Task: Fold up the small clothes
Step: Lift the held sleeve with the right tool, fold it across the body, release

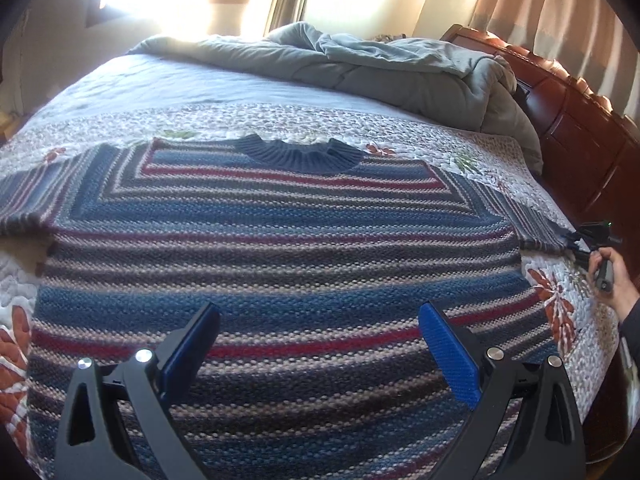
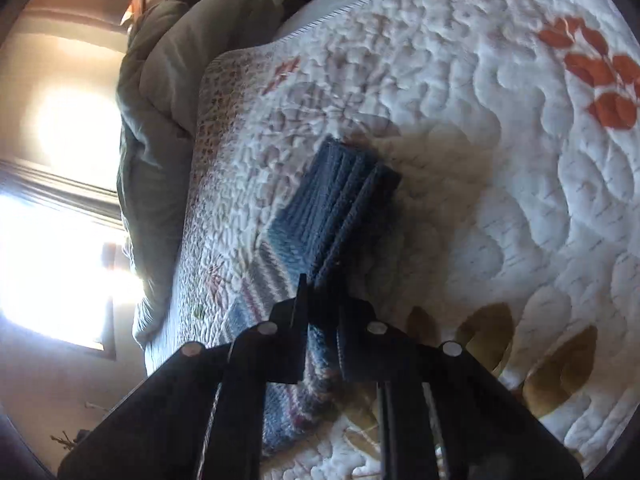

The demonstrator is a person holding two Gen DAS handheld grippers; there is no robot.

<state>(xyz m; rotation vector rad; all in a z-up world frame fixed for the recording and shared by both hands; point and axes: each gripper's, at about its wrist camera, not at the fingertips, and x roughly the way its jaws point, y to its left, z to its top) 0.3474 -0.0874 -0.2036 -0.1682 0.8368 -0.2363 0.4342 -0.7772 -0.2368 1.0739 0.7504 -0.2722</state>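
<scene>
Striped sweater [image 1: 280,248] flat on the quilt [image 1: 480,148]
Left gripper [image 1: 320,344] spread above it; right gripper [image 2: 320,300] pinching the sleeve cuff [image 2: 340,200].

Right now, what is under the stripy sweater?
The flowery quilt lies under the stripy sweater, showing around its edges. Anything else beneath its middle is covered.

Between the spread fingers of the left claw [image 1: 320,344] only the flat striped blue, red and grey knitted sweater [image 1: 280,240] is found, with nothing standing on it. Ahead of this claw, beyond the collar, open white floral quilted bedspread [image 1: 280,120] is left, until passage is blocked by the bunched grey-green duvet [image 1: 380,68]. To its right the way is bounded by the carved red-brown wooden headboard [image 1: 580,128], near the right claw [image 1: 576,246], whose gap is filled by the sleeve's ribbed blue cuff [image 2: 344,192].
</scene>
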